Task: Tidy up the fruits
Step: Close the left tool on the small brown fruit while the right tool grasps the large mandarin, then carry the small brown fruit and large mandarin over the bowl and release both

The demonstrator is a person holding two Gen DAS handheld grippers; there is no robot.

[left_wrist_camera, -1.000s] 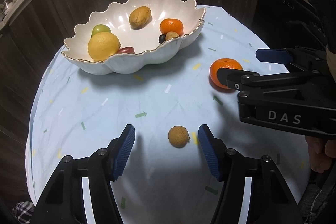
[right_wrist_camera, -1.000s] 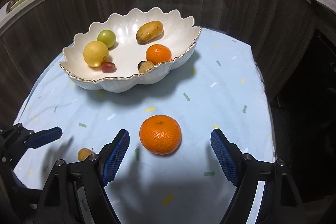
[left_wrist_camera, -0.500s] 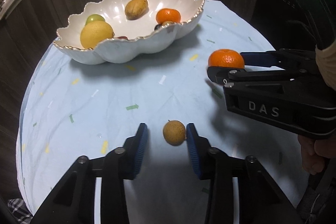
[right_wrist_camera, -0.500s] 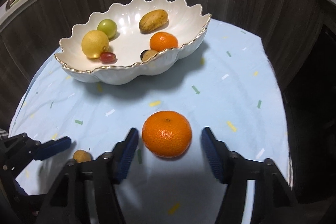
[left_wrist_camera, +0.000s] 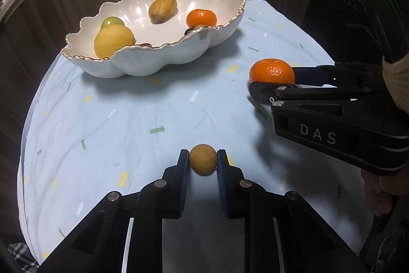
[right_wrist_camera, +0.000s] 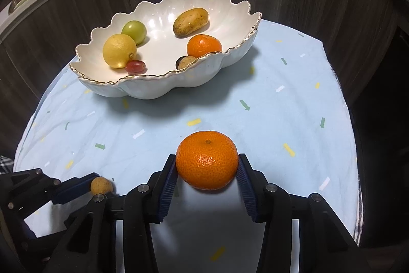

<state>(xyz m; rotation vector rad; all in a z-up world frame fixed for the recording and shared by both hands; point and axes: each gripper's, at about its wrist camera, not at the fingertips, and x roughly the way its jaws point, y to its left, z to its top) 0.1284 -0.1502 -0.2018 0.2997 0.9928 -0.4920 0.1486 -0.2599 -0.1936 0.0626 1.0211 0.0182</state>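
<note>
A small brown longan (left_wrist_camera: 203, 163) lies on the light blue cloth, and my left gripper (left_wrist_camera: 203, 154) is shut on it, both blue pads against its sides. In the right wrist view the longan (right_wrist_camera: 101, 186) shows at the lower left between the same fingers. A tangerine (right_wrist_camera: 207, 160) sits between the pads of my right gripper (right_wrist_camera: 207, 157), whose jaws are closing and touch it on both sides. The left wrist view shows this tangerine (left_wrist_camera: 272, 71) at the right. A white scalloped bowl (right_wrist_camera: 166, 86) stands at the back.
The bowl holds a lemon (right_wrist_camera: 119, 50), a green fruit (right_wrist_camera: 134, 31), a brown oblong fruit (right_wrist_camera: 190, 21), another tangerine (right_wrist_camera: 204, 45), a red grape (right_wrist_camera: 135, 66) and small fruits by the rim. The round table's cloth (right_wrist_camera: 281, 106) ends at dark wood panels. A hand (left_wrist_camera: 378, 196) holds the right gripper.
Both grippers closed in from wide open. The left pads now clamp the longan, and the right pads have come in against the tangerine. Neither fruit has shifted on the cloth.
</note>
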